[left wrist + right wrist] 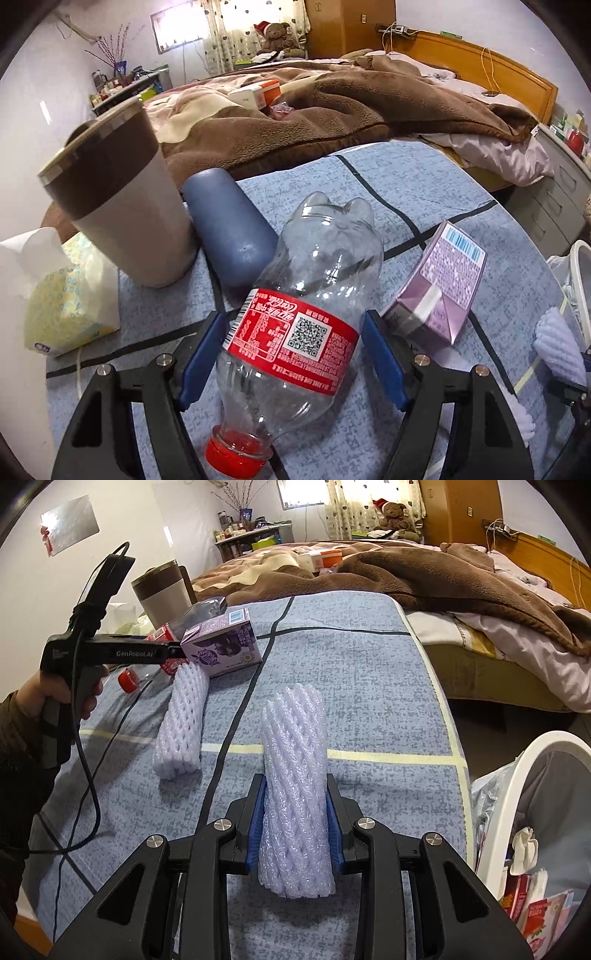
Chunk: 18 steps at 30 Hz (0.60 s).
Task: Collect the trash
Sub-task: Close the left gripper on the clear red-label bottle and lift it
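1. The left tongs (295, 354) stood apart around an empty cola bottle (295, 321) lying on the blue worktop (424, 192); whether the pads touched it was unclear.
2. The right tongs (295, 830) were clamped on a white foam net sleeve (293, 775).
3. A second foam sleeve (183, 720) lay beside a purple carton (225, 642), with the white bin (524, 775) at the right.

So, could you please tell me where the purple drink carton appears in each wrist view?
Left wrist: purple carton lies right of centre, beside the Coke bottle.
Right wrist: carton sits upper left, behind a foam net.
Shared landmark: the brown-lidded tumbler.
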Available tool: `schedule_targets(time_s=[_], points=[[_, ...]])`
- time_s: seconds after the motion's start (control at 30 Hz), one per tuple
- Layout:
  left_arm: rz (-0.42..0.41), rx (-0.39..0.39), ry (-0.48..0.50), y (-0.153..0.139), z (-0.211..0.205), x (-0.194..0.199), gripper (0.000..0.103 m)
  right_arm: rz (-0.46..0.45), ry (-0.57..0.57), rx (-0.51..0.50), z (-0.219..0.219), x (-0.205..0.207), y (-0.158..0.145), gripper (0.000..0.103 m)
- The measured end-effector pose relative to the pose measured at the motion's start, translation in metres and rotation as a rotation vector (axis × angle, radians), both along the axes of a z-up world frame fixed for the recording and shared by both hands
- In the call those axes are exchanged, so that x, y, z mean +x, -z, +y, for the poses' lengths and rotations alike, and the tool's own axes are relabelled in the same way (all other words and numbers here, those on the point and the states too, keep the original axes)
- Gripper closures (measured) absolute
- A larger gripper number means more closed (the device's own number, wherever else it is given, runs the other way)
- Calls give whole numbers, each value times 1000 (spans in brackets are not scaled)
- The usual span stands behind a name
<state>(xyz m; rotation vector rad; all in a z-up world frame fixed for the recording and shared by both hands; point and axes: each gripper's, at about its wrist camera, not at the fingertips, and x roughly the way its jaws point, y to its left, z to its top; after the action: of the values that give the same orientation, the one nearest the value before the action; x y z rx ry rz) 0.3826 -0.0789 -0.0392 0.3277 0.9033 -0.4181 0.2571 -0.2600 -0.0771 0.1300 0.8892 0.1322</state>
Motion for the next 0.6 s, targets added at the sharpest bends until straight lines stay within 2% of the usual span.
schedule_targets(time_s=[0.5, 0.6], points=[[-42, -28, -60, -19, 28, -58, 26, -53, 19, 16, 5, -23, -16, 72], [-45, -54, -78, -27, 37, -70, 26, -68, 18, 19, 8, -28, -21, 72]])
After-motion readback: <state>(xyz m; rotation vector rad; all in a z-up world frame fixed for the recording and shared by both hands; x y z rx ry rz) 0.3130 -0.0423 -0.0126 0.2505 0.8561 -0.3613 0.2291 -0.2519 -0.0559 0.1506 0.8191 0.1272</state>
